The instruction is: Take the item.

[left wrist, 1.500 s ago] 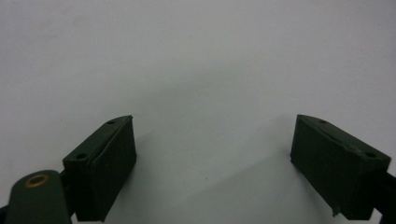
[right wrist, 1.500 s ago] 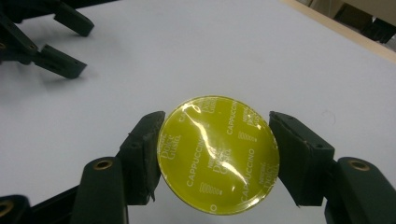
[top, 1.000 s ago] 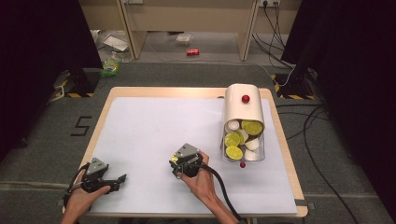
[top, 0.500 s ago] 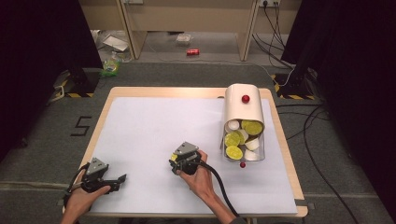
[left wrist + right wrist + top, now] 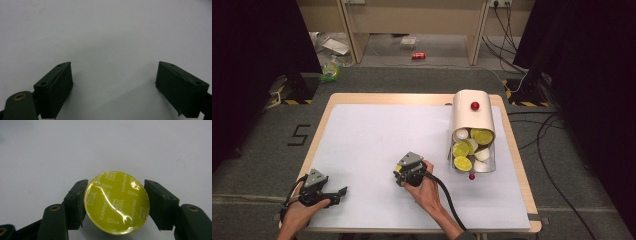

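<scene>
My right gripper [image 5: 115,203] is shut on a yellow-lidded coffee capsule [image 5: 116,202]; both jaws press its rim, and the foil lid faces the camera. In the high view that gripper [image 5: 402,175] is near the middle of the white mat, pointing down at it. My left gripper [image 5: 115,87] stands open just above the bare mat with nothing between its jaws; in the high view the left gripper [image 5: 339,192] sits at the front left. A clear box [image 5: 486,167] with a cream lid [image 5: 472,114] and a red knob [image 5: 475,105] holds several yellow and white capsules at the right.
The white mat [image 5: 377,135] covers a wooden table [image 5: 512,150]. A small red ball [image 5: 471,176] lies just in front of the clear box. A black cable [image 5: 447,197] trails from my right gripper toward the front edge.
</scene>
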